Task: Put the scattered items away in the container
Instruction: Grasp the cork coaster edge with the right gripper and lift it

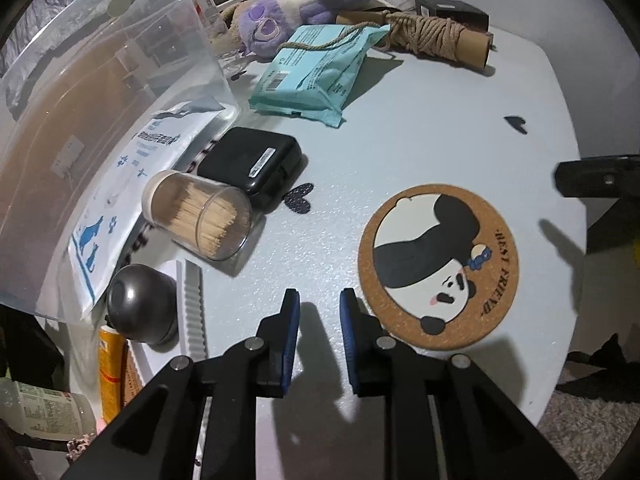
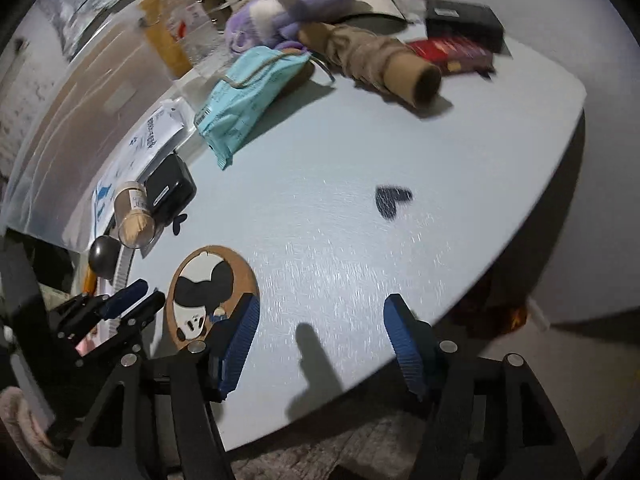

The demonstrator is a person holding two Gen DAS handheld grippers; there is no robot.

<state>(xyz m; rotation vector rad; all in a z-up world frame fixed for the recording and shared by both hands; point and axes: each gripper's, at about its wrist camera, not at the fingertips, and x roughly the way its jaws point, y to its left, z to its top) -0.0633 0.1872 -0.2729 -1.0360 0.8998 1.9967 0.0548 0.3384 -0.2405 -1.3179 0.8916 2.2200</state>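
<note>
A clear plastic container (image 1: 100,92) stands at the table's left with a white printed pouch (image 1: 132,184) inside. A cork panda coaster (image 1: 438,266) lies flat just right of my left gripper (image 1: 319,302), which is open and holds nothing. A toothpick jar (image 1: 198,216) lies on its side beside a black case (image 1: 250,166). A teal packet (image 1: 316,66), a purple plush toy (image 1: 296,4) and a twine-wrapped tube (image 1: 436,38) lie farther back. My right gripper (image 2: 320,308) hangs wide open over bare table near the front edge, the panda coaster (image 2: 210,288) at its left finger.
A dark round knob (image 1: 140,300), a white ridged strip (image 1: 192,308) and an orange tube (image 1: 110,364) crowd the near left. A black box (image 2: 464,20) and a red packet (image 2: 452,54) sit at the back right. The table edge (image 2: 520,248) curves along the right.
</note>
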